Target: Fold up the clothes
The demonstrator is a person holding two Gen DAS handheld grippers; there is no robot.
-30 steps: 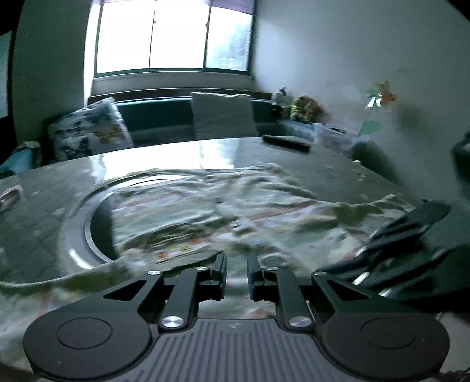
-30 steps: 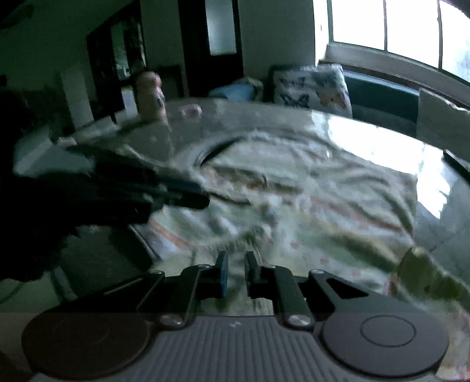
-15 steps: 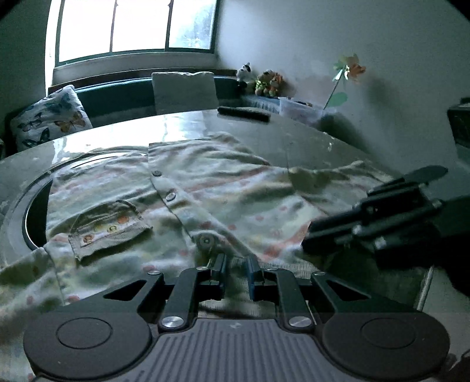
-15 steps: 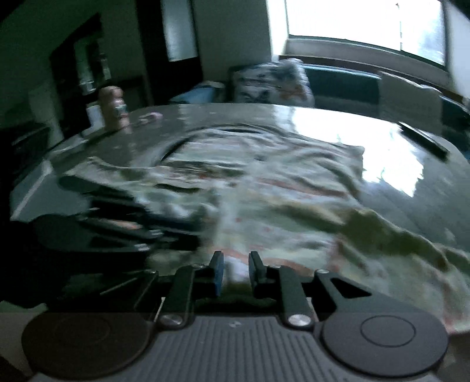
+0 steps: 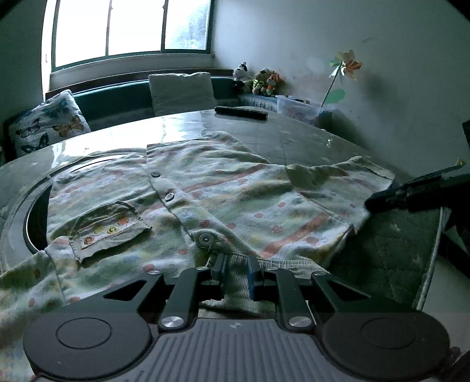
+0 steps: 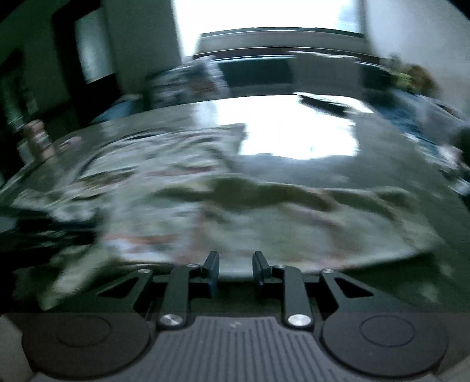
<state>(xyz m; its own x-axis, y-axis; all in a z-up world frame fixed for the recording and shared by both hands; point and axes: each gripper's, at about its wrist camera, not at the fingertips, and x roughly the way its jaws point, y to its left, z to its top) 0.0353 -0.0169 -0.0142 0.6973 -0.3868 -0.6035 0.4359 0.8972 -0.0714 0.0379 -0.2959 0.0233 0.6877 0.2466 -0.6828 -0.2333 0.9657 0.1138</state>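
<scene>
Left gripper [image 5: 236,271] jaws pinch shirt [image 5: 223,199] collar; right gripper [image 6: 236,269] jaws opening, empty, at hem.

Both wrist views sit low and close at the near edge of the shirt [image 5: 223,202], facing across it toward the window [image 5: 132,28]. The right view is blurred; both share shirt [image 6: 235,211] and bench [image 5: 279,135].

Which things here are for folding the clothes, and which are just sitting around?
For the folding:
- patterned shirt, spread on the table
- left tool, at the shirt's collar
- right tool, jaws just opening, nothing between them

Just sitting around:
- butterfly pillow
- stuffed toys
- pinwheel
- dark remote-like bar
</scene>
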